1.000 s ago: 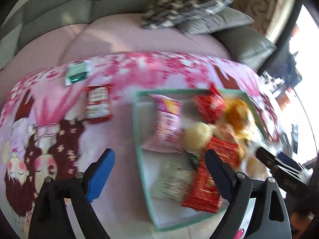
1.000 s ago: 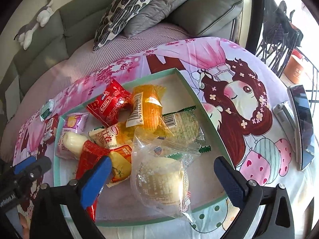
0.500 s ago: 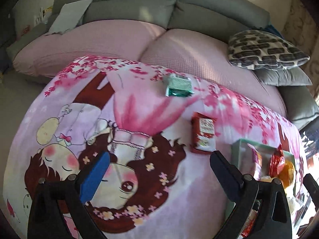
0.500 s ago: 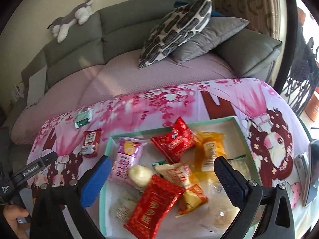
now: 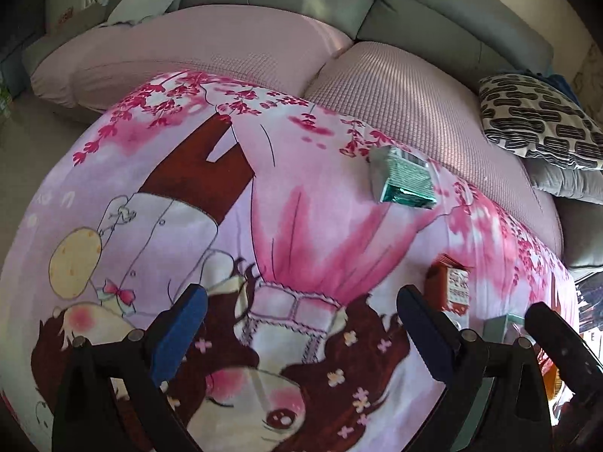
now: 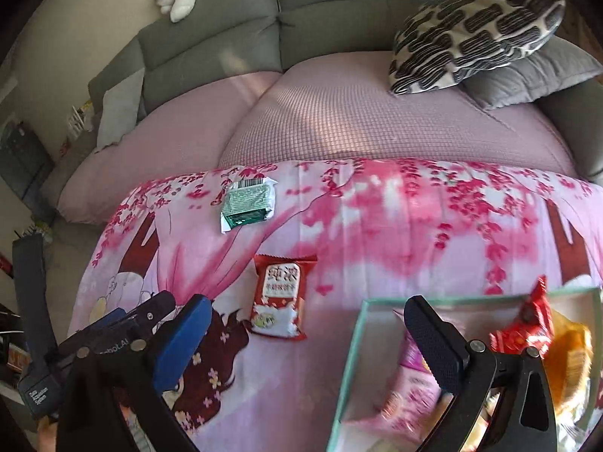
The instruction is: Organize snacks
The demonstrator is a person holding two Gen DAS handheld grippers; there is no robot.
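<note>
behind the work surface runs a grey sofa (image 6: 233,49) with a pink quilted seat cover and a patterned cushion (image 6: 475,34); the surface itself is a pink cartoon-print cloth (image 5: 309,233). both wrist views have swung away from the green-rimmed tray (image 6: 433,297) toward the bare side of the cloth: a second ago each looked down into the tray's heap of snacks, whereas now the tray sits at the right edge of the right view and only a sliver of it shows low on the right of the left view. left gripper (image 5: 297,327): jaws have just been opening and now stand wide, with nothing between them, over the printed figure. right gripper (image 6: 305,342): jaws spread wide and empty, straddling the tray's near corner. two packets lie outside the tray: a red snack packet (image 6: 280,297) just beside the tray's left rim, and a green foil packet (image 6: 248,201) farther off near the cloth's far edge, well apart from the tray. judged from this, the tray's contents are set down and the two stray packets are what is left to gather; the red one lies nearer both grippers and looks the likelier next pick.
</note>
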